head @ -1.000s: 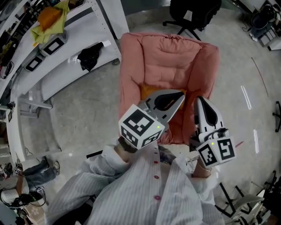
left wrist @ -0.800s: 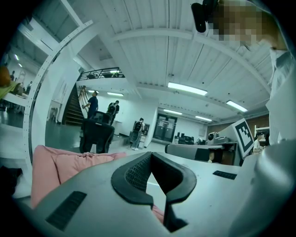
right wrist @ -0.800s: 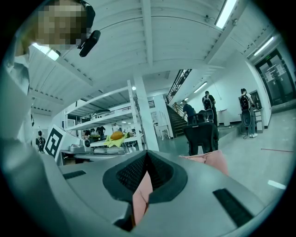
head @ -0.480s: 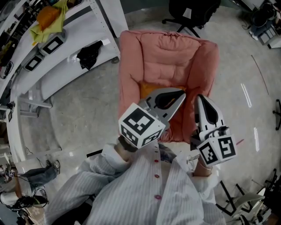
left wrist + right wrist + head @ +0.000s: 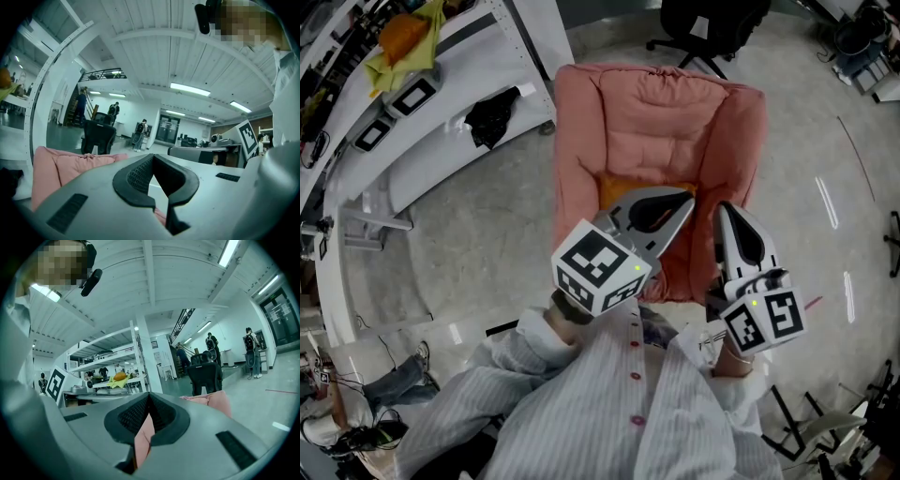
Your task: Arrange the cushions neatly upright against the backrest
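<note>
I read armchair [image 5: 661,131]: matt pink quilted cloth | orange cushion [image 5: 612,190]: matt cloth | pads [image 5: 136,176]: black, ribbed | floor [image 5: 487,234]: smooth, slightly glossy

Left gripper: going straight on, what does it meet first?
Likely nothing near: the left gripper points over the pink armchair, which sits lower and to its left; open room lies beyond. Depth is unclear.

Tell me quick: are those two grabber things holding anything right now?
Left gripper: jaws closed, holding nothing.
Right gripper: jaws closed, holding nothing; the pink behind them is just the armchair beyond.
</note>
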Demonstrator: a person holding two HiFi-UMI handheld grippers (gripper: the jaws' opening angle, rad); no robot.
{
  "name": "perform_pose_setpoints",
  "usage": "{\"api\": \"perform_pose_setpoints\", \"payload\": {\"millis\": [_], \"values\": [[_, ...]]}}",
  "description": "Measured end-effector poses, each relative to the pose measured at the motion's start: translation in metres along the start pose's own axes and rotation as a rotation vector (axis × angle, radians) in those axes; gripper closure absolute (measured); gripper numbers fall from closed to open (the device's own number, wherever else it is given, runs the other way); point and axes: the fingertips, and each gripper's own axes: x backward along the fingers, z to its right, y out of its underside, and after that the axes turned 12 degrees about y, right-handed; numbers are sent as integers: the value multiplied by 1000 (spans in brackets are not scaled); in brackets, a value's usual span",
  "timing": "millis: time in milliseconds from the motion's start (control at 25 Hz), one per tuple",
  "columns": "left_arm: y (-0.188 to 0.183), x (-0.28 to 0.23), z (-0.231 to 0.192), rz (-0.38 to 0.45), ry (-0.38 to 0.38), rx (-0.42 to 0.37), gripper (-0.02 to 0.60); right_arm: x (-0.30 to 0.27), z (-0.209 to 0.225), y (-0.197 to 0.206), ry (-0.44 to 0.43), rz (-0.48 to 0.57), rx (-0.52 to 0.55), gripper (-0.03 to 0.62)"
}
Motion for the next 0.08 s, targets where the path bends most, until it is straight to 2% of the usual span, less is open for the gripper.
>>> {"api": "perform_pose_setpoints", "payload": {"millis": [80], "values": [[0, 0, 0, 1, -4, 1, 572, 1, 1, 1, 1, -1, -1, 582]]}}
